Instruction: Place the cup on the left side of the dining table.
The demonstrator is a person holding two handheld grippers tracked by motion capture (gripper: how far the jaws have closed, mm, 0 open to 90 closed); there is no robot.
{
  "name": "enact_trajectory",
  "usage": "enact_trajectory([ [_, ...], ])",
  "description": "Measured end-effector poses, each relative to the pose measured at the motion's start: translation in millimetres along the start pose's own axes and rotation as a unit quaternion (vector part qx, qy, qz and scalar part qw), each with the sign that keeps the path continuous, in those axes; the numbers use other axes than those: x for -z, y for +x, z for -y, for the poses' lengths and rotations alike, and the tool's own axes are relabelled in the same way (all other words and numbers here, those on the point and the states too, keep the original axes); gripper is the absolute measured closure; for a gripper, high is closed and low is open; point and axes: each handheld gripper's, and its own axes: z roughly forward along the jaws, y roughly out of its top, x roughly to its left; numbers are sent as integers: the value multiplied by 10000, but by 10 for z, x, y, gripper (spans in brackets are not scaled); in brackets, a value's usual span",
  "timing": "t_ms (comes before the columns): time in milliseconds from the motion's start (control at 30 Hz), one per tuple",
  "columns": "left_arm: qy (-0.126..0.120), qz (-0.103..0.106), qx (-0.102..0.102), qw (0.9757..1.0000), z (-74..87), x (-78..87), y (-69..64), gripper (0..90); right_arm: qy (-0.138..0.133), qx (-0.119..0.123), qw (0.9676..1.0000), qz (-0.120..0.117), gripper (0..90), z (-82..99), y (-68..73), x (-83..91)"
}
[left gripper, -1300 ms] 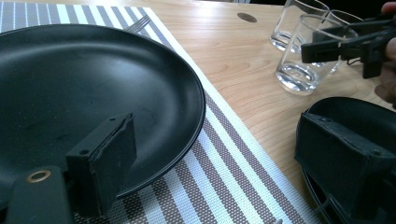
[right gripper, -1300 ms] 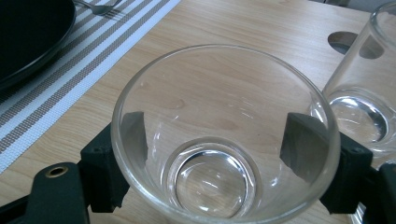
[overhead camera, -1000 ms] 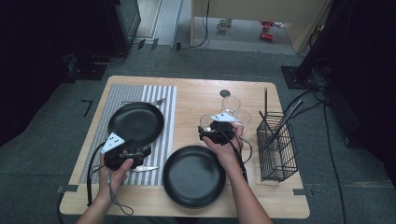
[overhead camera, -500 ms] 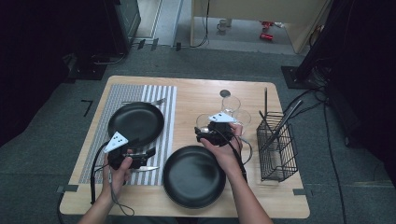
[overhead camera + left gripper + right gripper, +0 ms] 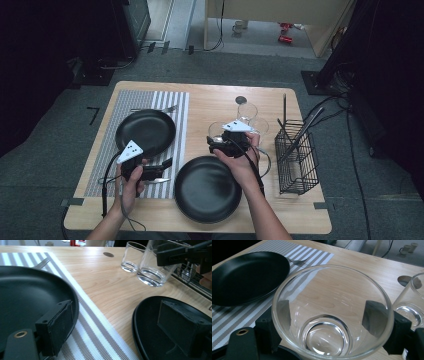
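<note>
The right hand-held gripper (image 5: 216,141) was clamped across a clear glass tumbler (image 5: 332,315), one black pad on each side of its wall, and in the right gripper view the base seemed to hang just clear of the worktop (image 5: 210,107), over the strip between the striped placemat (image 5: 181,107) and the near black plate (image 5: 207,187). The main hazard, as I judged it, was slip: smooth, curved glass gave the flat pads little purchase, and the hold sat well below the rim, so a tilt of the wrist could let the tumbler rotate or drop onto the plate edge below. A second risk was collision, since another glass (image 5: 412,302) stood just beside it and a sideways swing could knock the two together. The trailing cable near the wire basket (image 5: 297,157) might also snag and jerk the hand. The tumbler itself looked empty and clean, thin-walled with a heavier, thick base, slightly wider at the mouth than at the foot, and fully transparent, so the wood grain showed through it. The left hand-held gripper (image 5: 167,165) hung low at the near edge of the placemat with its jaws apart and nothing between them, the far black plate (image 5: 30,297) on one side of its view. A fork (image 5: 298,262) lay beyond that plate.
</note>
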Motion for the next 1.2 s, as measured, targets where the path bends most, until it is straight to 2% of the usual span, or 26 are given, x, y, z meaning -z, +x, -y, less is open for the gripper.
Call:
enact_trajectory([
  [233, 7, 165, -158, 9997, -27, -100, -89, 128, -16, 60, 9999, -81, 202, -20, 54, 47],
  [333, 4, 416, -272, 9988, -58, -141, -132, 129, -43, 61, 9999, -147, 201, -39, 94, 103],
  [467, 21, 606, -344, 9976, -76, -205, -187, 129, -98, 51, 9996, -244, 201, -69, 139, 176],
  [700, 25, 697, -577, 9959, -90, -258, -250, 134, -162, 171, 9991, -346, 201, -131, 260, 263],
  [833, -20, 810, -543, 9952, -97, -272, -254, 135, -169, 182, 9989, -401, 201, -158, 325, 270],
  [1200, -83, 930, -765, 9927, -121, -298, -312, 135, -192, 335, 9970, -669, 201, -214, 542, 296],
])
